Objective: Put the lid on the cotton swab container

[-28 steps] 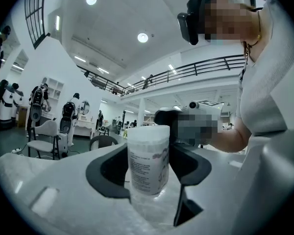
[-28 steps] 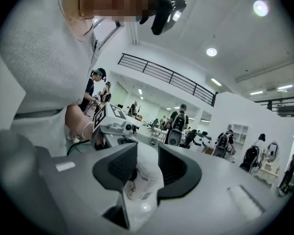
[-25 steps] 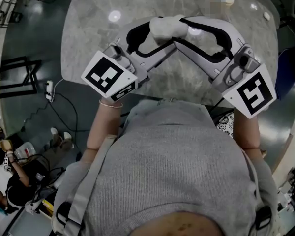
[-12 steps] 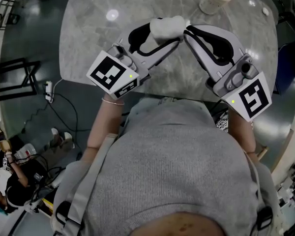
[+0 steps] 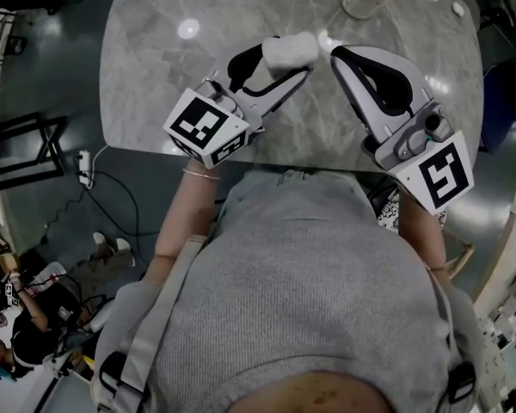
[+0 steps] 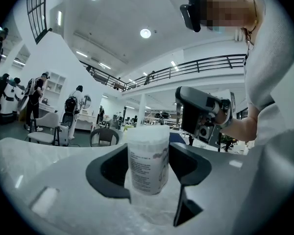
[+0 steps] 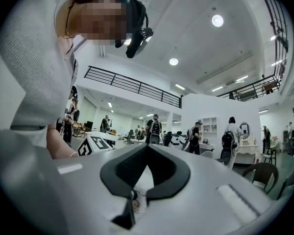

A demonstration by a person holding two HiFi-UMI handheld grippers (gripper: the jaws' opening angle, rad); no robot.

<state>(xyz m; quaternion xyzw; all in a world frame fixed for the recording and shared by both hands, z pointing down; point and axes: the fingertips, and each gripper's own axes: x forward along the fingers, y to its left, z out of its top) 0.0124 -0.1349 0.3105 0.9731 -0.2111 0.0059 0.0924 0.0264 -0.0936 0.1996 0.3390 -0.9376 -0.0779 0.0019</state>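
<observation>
Whether the cotton swab container [image 6: 148, 156] is capped is hard to tell — its top is blending into the bright background. The left gripper [image 5: 289, 57] is clamping its fingers on it over the tabletop [image 5: 155, 76]. The right gripper [image 7: 137, 195] is sitting just beside it, its fingers having just been closing — now together, gripping nothing.

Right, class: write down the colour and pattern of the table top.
Light grey with pale marble-like veining; the table top shows best in the head view.
</observation>
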